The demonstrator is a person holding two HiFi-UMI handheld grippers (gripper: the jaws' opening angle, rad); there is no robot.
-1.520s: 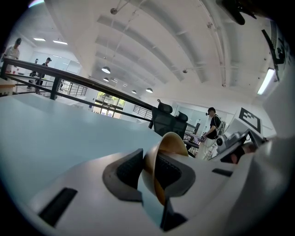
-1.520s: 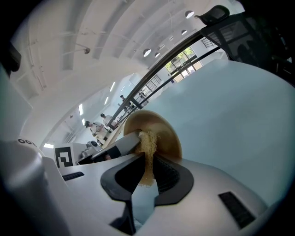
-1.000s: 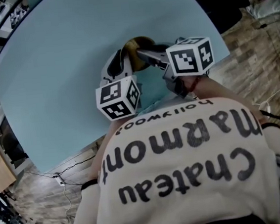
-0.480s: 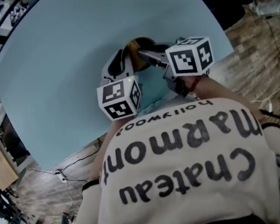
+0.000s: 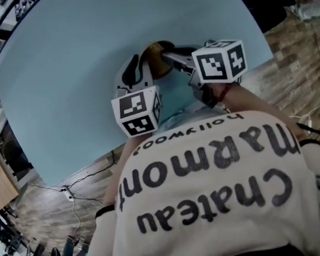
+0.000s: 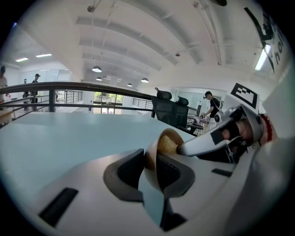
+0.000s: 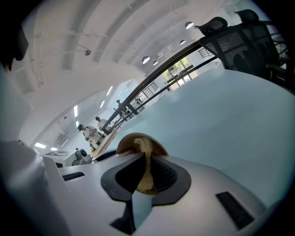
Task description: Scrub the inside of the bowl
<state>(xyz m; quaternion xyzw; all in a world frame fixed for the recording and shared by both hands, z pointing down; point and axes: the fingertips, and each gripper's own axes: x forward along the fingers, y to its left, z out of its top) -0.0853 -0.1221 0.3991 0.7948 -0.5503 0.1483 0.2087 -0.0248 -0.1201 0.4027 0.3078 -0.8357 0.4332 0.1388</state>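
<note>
A small tan bowl [image 5: 156, 53] is held tilted on its side just above the light-blue table [image 5: 74, 71]. My left gripper [image 5: 142, 68] is shut on the bowl's rim [image 6: 148, 161]; its jaws have just been opening a little, with the rim still pinched between them. My right gripper [image 5: 167, 56] reaches in from the right and is shut on a thin yellowish scrub pad [image 7: 146, 171]. The pad's far end [image 6: 168, 144] lies inside the bowl [image 7: 138, 140]. In the left gripper view the right gripper's fingers [image 6: 203, 142] enter the bowl's mouth.
The table's near edge [image 5: 103, 156] runs just in front of the person's sweatshirt [image 5: 212, 193]. Wooden floor with cables [image 5: 71, 203] lies below it. A black office chair [image 6: 170, 113], a railing [image 6: 69, 87] and people [image 7: 99, 124] stand far behind the table.
The left gripper with the bowl has shifted and rolled slightly. The right gripper stays at the bowl's mouth. Both grips look the same.
</note>
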